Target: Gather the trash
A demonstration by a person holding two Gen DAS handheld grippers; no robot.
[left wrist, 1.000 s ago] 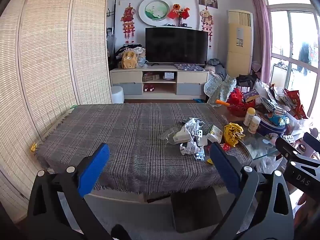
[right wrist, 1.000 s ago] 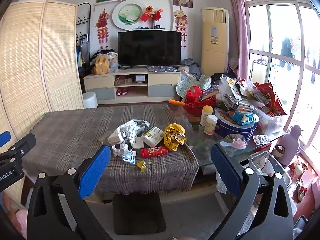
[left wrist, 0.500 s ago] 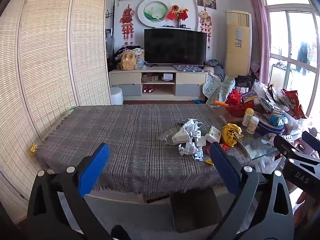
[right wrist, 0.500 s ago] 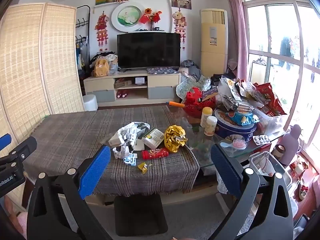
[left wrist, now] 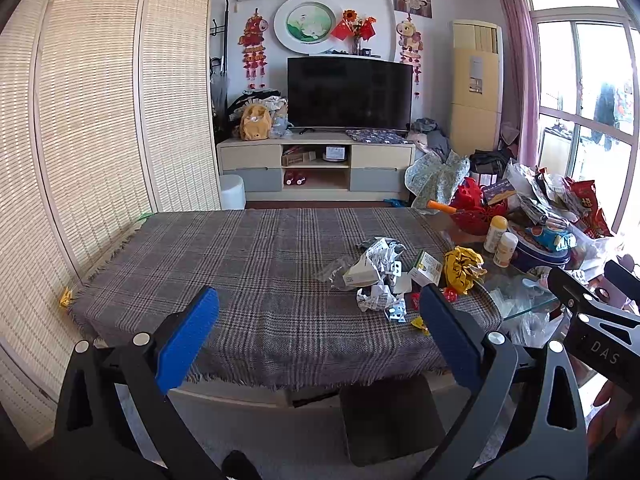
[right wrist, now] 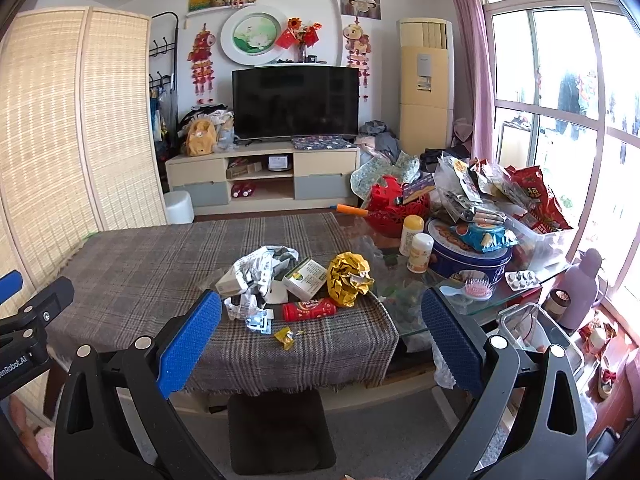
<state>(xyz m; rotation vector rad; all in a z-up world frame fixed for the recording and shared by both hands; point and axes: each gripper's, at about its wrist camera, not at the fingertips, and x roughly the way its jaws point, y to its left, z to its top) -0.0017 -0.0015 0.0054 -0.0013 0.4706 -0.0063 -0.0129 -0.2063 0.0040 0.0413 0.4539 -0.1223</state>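
Along the left edge of the right wrist view, the left tool [right wrist: 20,312] juts in as a black arm with a blue tip; in its own view the left tool [left wrist: 316,330] is released, blue pads spread wide with nothing between them. It hangs off the near edge of the surface [left wrist: 248,264], which is draped in a grey plaid cloth. The trash sits toward the right end of that cloth, mostly beyond and just left of this tool's right pad: crumpled white paper [left wrist: 378,258], a small green-and-white box [left wrist: 426,268] and a crumpled gold wrapper [left wrist: 464,268]. In the right wrist view, the right tool [right wrist: 320,336] is likewise released and empty, and the pile lies between its pads, farther up the frame: crumpled white paper [right wrist: 260,270], the box [right wrist: 306,278], the gold wrapper [right wrist: 348,278], a red tube [right wrist: 310,309] lying flat and a small yellow candy wrapper [right wrist: 285,336] nearest the tool, all apart from it.
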